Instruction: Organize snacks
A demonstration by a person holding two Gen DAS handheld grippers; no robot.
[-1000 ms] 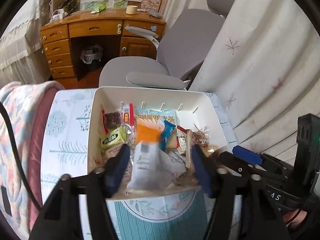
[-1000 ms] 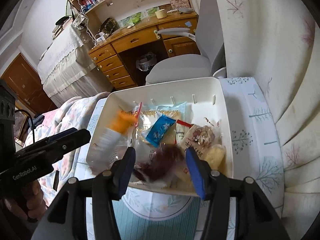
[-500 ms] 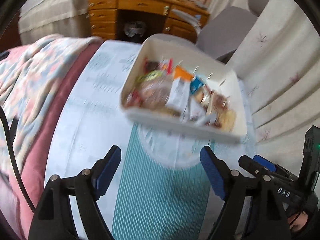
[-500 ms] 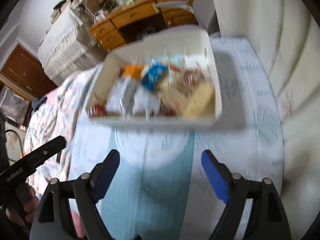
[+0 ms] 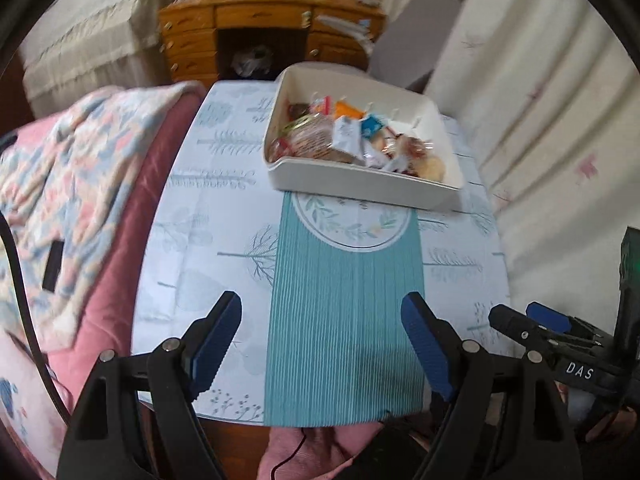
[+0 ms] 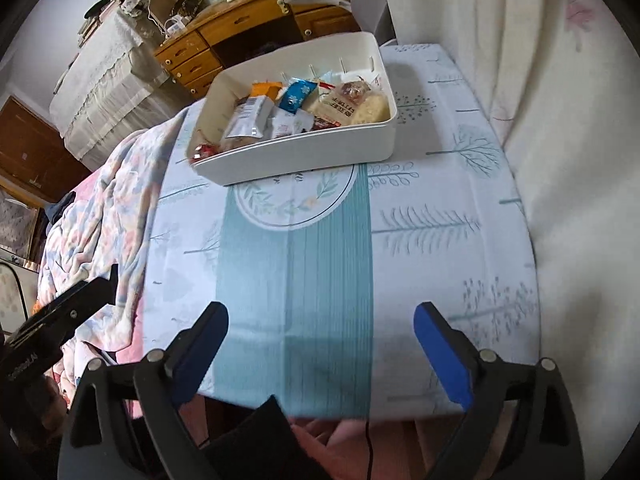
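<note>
A white bin (image 5: 360, 190) (image 6: 304, 156) stands at the far end of the small table, holding several wrapped snacks (image 5: 348, 138) (image 6: 292, 110): orange, blue, white and clear packets. My left gripper (image 5: 322, 312) hangs open above the near end of the table, nothing between its blue pads. My right gripper (image 6: 320, 318) also hovers over the near end, its jaws opening wide and empty. Each gripper shows at the edge of the other's view: the right one (image 5: 532, 322) and the left one (image 6: 60, 312).
The table wears a pale tree-print cloth with a teal striped runner (image 5: 344, 300) (image 6: 296, 264). A floral quilt (image 5: 60, 168) (image 6: 104, 216) lies to the left, a curtain (image 6: 560, 120) to the right. A grey chair (image 5: 416, 36) and wooden desk (image 5: 260, 28) stand beyond.
Both grippers let go of their snack packets into the bin, opened, and pulled back toward the near end of the table. The bin now looks farther away.
</note>
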